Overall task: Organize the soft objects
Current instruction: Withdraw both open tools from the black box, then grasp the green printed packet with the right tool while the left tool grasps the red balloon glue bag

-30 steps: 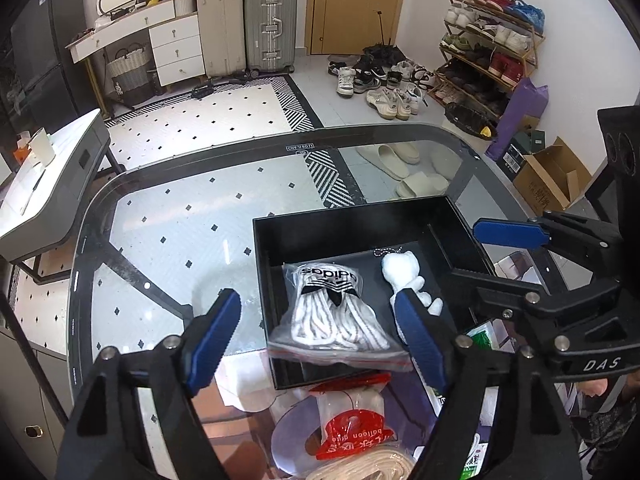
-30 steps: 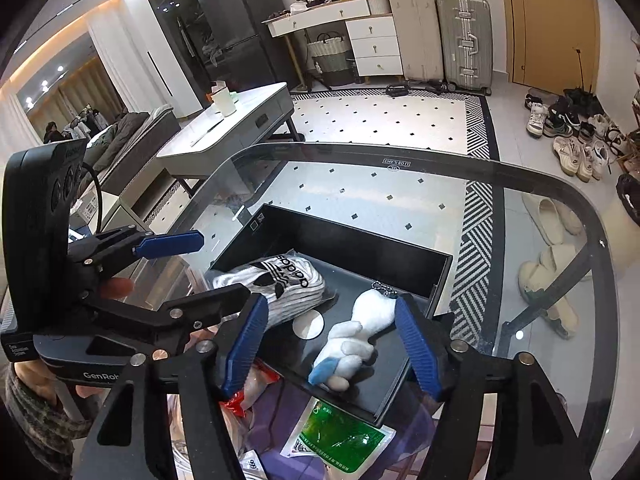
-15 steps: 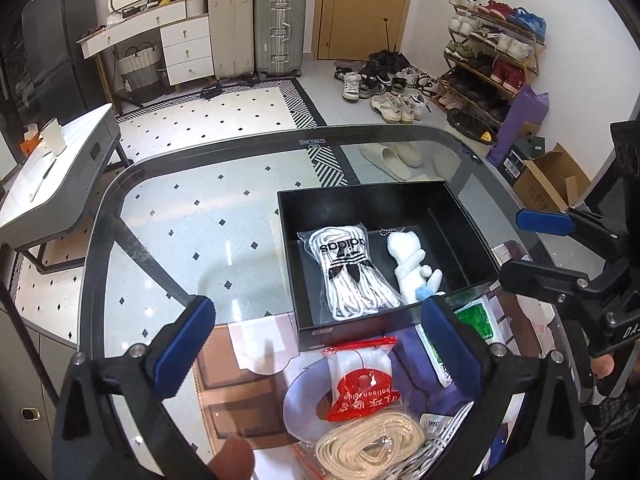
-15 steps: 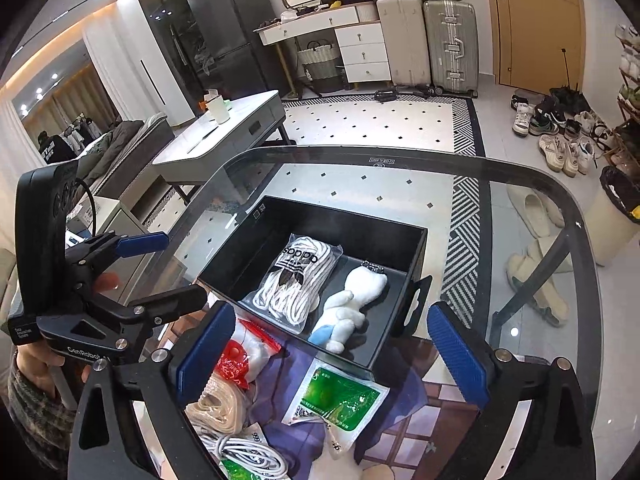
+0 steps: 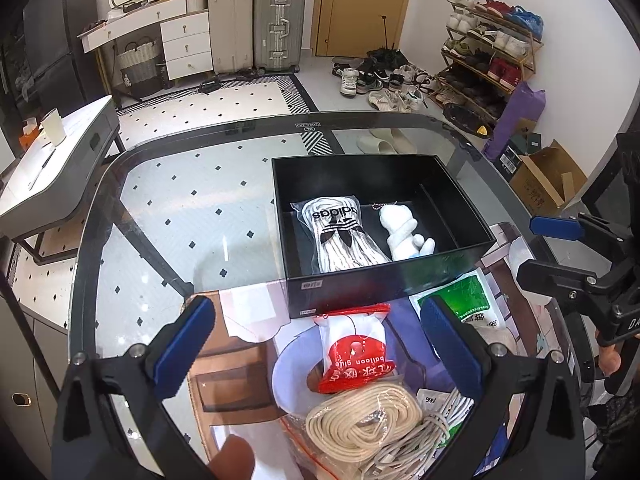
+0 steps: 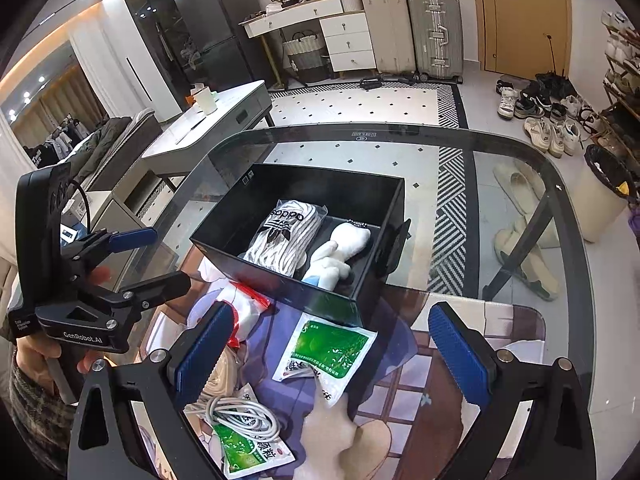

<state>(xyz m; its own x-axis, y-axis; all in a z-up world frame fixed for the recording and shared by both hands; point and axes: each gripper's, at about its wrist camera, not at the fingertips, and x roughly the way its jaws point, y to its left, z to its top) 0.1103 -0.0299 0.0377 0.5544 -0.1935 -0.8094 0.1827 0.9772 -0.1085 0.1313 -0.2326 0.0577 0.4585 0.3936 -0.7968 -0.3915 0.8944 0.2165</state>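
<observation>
Left wrist view: left hand-held gripper [image 5: 316, 344] spread wide, nothing between pads, hovering above red-and-white packet [image 5: 352, 354] just in front of black box [image 5: 400, 280]. Laces bag [image 5: 340, 236] & white plush toy [image 5: 402, 232] inside box already. Next pick prob. packet: pinch across narrow middle, film looks slippery, crinkly. Cream rope coil [image 5: 360, 420] nearer than packet, soft, loose.

Right wrist view: right hand-held gripper [image 6: 332, 360] released too, empty, over flat glossy green sachet [image 6: 326, 350] against box front on glass worktop [image 6: 500, 184].
</observation>
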